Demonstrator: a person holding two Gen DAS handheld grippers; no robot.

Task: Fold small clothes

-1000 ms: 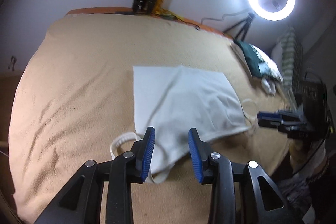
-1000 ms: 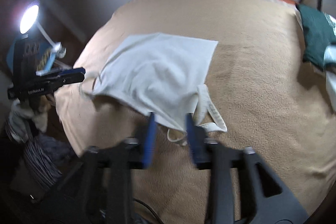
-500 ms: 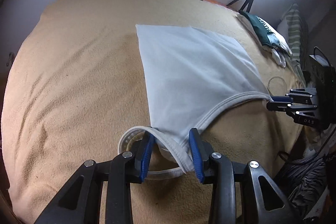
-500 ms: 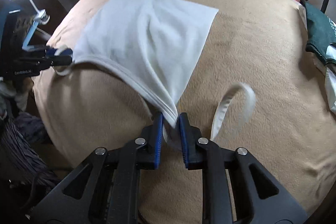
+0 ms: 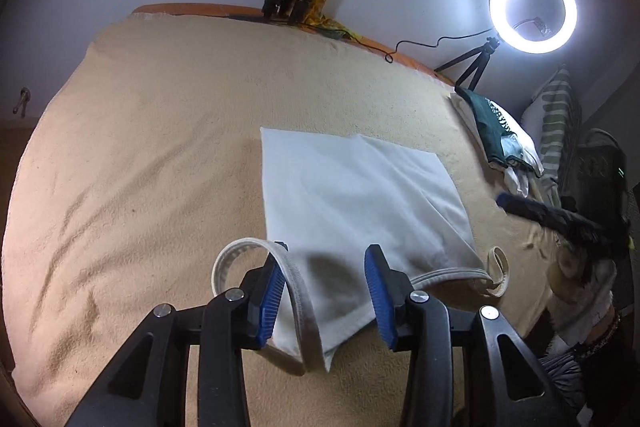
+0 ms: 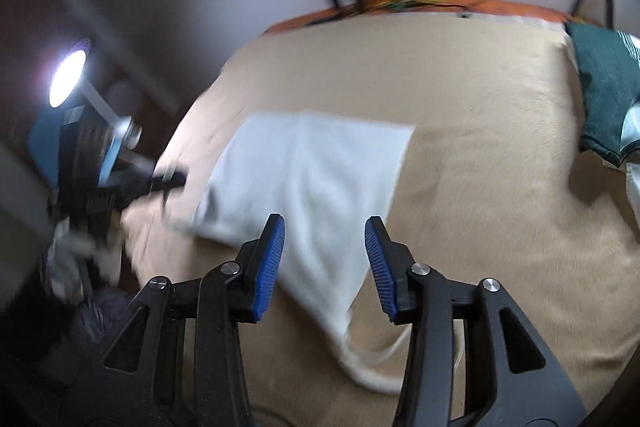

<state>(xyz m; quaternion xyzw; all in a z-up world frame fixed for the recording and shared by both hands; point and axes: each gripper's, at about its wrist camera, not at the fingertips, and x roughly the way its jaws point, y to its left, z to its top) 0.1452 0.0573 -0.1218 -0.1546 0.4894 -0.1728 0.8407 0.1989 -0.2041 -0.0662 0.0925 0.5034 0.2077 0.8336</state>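
Presently: white tank top spread flat on beige blanket, straps nearest; no fold made yet. Left gripper and right gripper: fingers wide apart, empty. Folding wholly outstanding.

right gripper jaws now apart, white top released, left gripper lifted

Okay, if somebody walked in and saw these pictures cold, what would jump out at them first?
Probably the white tank top, spread flat in the middle of the tan blanket, its straps curling at the near edge. Next, the glowing ring light on a small tripod at the far right corner, beside a pile of dark green clothes. Up close, the left gripper and the right gripper both hover open over the top's near edge, gripping nothing.
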